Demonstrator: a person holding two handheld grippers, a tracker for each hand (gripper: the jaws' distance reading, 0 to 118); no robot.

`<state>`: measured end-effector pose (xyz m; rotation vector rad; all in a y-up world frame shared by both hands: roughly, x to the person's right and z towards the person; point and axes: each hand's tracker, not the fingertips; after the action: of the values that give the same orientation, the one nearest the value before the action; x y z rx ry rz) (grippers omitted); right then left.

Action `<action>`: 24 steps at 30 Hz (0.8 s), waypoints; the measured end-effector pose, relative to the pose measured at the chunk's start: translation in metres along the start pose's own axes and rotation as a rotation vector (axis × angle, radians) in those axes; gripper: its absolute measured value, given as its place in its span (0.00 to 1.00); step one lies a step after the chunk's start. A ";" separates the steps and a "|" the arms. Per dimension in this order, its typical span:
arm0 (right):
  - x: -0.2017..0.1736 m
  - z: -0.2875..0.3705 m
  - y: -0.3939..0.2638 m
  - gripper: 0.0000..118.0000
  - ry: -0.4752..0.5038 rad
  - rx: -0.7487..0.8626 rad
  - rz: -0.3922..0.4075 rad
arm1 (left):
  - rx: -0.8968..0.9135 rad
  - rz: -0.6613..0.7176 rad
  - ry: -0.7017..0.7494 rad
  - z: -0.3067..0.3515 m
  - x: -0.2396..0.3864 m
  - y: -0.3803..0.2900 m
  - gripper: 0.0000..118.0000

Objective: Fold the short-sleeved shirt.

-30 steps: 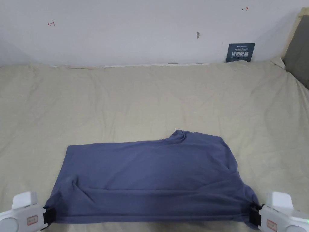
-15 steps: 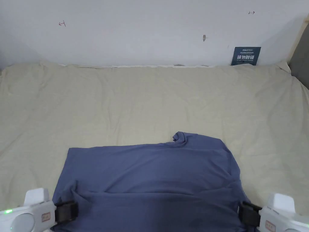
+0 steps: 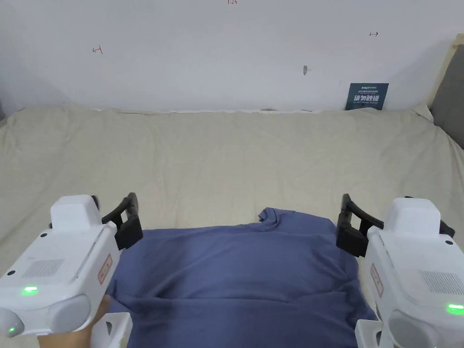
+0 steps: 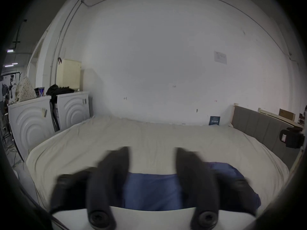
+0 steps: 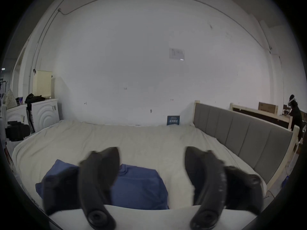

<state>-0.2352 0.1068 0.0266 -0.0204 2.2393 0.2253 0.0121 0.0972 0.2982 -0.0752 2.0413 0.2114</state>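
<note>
1. Beige bed sheet is stretching wide, loads of bare room on the far side.
2. Blue shirt is lying folded at the near edge, slightly wrinkled.
3. Left gripper and right gripper are hovering above its sides, jaws gaping, gripping nothing.

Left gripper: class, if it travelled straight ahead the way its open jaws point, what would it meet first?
Probably the beige bed cover. The left gripper points over the blue shirt's far edge; beyond lies bare bedding, then the white wall. Depth is uncertain.
</note>
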 end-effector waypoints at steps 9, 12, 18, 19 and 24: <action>-0.006 -0.023 -0.004 0.01 0.018 -0.009 -0.011 | -0.072 -0.046 -0.026 -0.033 -0.020 -0.015 0.00; -0.006 -0.039 -0.003 0.01 0.025 -0.020 -0.019 | -0.164 -0.030 -0.028 -0.060 -0.040 -0.014 0.00; -0.009 -0.077 -0.004 0.01 0.034 -0.054 0.002 | -0.455 0.044 -0.049 -0.140 -0.123 -0.032 0.00; -0.010 -0.084 -0.005 0.01 0.033 -0.060 0.007 | -0.490 0.068 -0.042 -0.153 -0.138 -0.037 0.00; -0.013 -0.119 -0.012 0.01 0.032 -0.103 0.024 | -0.649 0.040 0.001 -0.197 -0.185 -0.054 0.00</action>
<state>-0.3173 0.0737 0.1074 -0.0531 2.2586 0.3555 -0.0672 0.0016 0.5444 -0.4349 1.9012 0.8901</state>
